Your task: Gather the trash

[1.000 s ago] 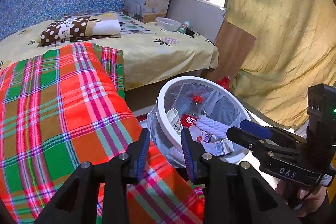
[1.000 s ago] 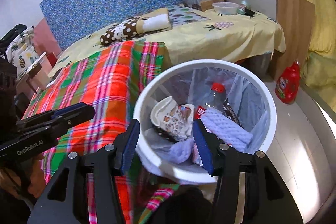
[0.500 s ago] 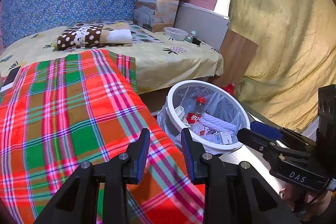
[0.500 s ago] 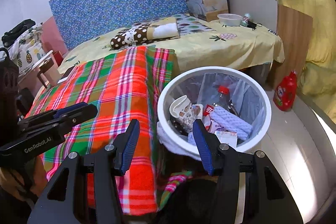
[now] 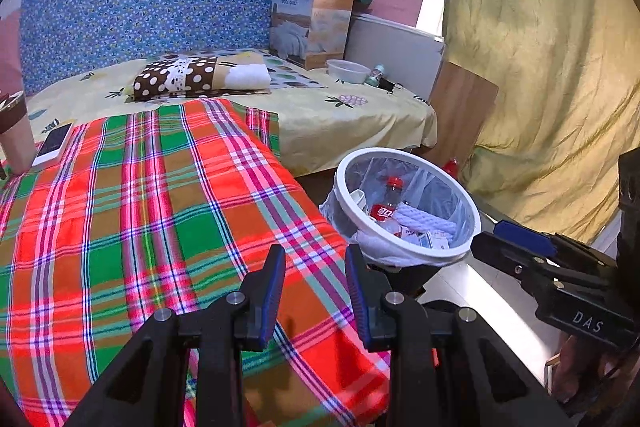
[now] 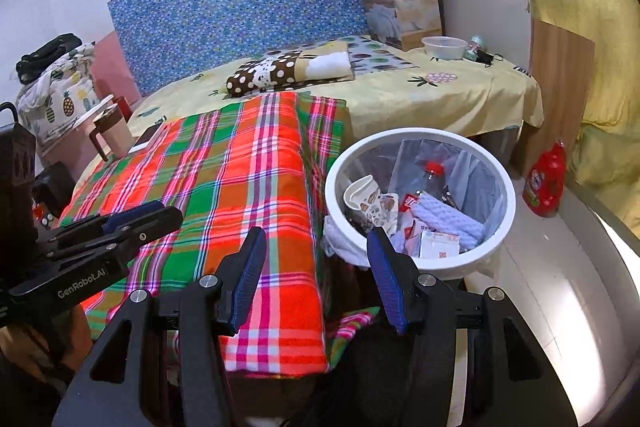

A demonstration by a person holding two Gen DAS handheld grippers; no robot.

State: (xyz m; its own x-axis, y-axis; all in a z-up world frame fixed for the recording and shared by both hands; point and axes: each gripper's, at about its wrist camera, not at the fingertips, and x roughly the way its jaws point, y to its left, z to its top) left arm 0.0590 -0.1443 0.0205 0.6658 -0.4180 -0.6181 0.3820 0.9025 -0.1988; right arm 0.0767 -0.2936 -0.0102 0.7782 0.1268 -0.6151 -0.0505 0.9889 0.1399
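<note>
I read this as a gap between pickups: both pairs of tongs are empty and held over the near end of the bed, so the step in hand is finding the next piece of trash; the left tongs (image 5: pixel 314 293) stand slightly parted with only the plaid blanket (image 5: pixel 160 211) showing through the gap; the right tongs (image 6: pixel 316 279) stand wider apart, nothing between the pads, their right pad in line with the near rim of the trash bin (image 6: pixel 505 223) but not touching it as far as I can tell. The bin sits on the floor just beside the bed's edge, upright, its mouth facing up and lined with a clear bag; inside it a plastic bottle (image 6: pixel 434 177) with a red cap leans with its long axis running up and away from me, cap end highest; a crumpled paper cup (image 6: pixel 366 197) lies on its side against the left wall, its open mouth turned up and to the left; a pale knitted cloth (image 6: pixel 448 219) lies slantwise across the heap. The next move, I judge, calls for swinging my view across the bed for loose items; the clear bowl (image 6: pixel 445 47) and small bottle (image 6: pixel 475 47) at the far corner look like candidates, though I cannot be sure they are trash; reaching them means travelling well past the bin with the tongs opened wider.
</note>
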